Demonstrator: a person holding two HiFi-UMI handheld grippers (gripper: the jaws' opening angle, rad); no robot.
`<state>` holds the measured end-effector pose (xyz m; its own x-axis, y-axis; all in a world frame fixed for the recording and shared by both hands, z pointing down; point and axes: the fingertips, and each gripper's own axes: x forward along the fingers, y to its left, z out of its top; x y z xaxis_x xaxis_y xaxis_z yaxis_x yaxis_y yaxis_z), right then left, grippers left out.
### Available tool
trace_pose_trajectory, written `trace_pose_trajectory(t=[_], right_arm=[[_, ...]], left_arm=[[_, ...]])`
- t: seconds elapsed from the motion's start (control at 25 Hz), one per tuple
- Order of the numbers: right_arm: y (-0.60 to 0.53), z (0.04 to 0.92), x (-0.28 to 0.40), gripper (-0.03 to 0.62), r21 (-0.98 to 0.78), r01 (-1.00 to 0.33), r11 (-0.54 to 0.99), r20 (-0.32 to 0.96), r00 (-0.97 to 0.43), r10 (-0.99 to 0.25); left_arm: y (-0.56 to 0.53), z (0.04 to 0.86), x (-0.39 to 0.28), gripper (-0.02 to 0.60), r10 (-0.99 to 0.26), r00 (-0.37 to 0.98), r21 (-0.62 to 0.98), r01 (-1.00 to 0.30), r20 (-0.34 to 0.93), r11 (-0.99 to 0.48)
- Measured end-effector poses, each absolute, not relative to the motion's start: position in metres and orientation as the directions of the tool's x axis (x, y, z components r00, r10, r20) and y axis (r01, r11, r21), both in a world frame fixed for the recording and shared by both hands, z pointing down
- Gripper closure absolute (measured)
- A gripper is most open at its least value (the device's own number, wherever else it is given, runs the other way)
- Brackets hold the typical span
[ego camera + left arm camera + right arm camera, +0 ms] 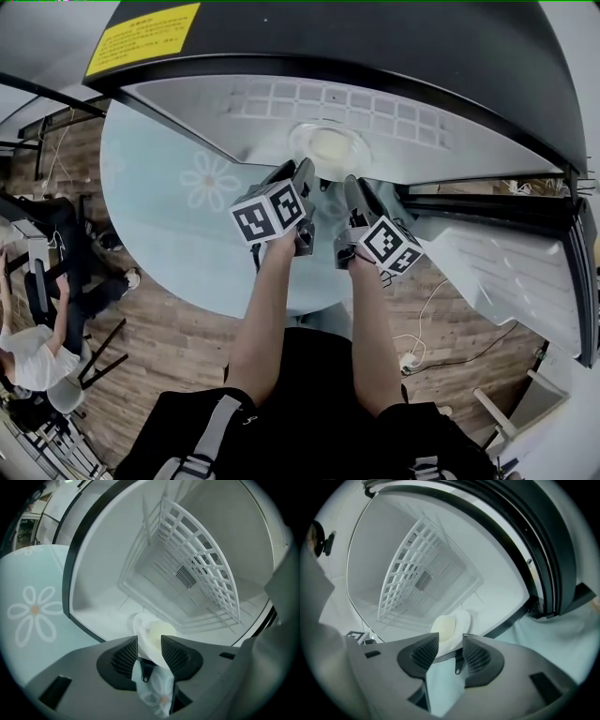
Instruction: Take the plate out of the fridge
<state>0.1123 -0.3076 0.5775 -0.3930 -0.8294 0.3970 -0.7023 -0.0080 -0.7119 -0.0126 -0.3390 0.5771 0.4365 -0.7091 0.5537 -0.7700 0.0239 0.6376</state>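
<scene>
Both jaw pairs are seen wide apart, nothing clamped: left gripper (295, 178) at 7 o'clock of the plate (356, 150), right gripper (354, 202) at 5 o'clock. The plate, bearing pale food (444, 627), lies on the fridge floor (103, 616) at 12 o'clock. The rim should be straddled, clamped from both sides, and kept level while withdrawn.

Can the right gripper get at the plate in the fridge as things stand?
Probably yes. The fridge stands open, the plate sits at the front of its floor, and the right gripper points at it with jaws apart and nothing between. The left gripper is alongside, not across.
</scene>
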Motion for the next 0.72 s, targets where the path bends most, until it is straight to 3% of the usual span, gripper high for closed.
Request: trace_pose_trajectory(t=[0.32, 0.52, 0.72], right_arm=[[-0.314, 0.588, 0.098, 0.43, -0.765, -0.644, -0.034, 0.39, -0.42, -0.819], [-0.318, 0.594, 0.096, 0.502, -0.793, -0.603, -0.088, 0.394, -0.397, -0.829], [-0.32, 0.595, 0.098, 0.52, -0.829, -0.545, -0.124, 0.379, -0.385, -0.841]], left_arm=[[-0.338, 0.585, -0.007, 0.41, -0.685, 0.459, 0.646, -0.763, 0.565, 0.022], [-0.336, 0.592, -0.005, 0.413, -0.668, 0.461, 0.635, -0.772, 0.585, 0.023], [-0.329, 0.602, 0.0, 0.414, -0.649, 0.483, 0.652, -0.757, 0.588, 0.027]])
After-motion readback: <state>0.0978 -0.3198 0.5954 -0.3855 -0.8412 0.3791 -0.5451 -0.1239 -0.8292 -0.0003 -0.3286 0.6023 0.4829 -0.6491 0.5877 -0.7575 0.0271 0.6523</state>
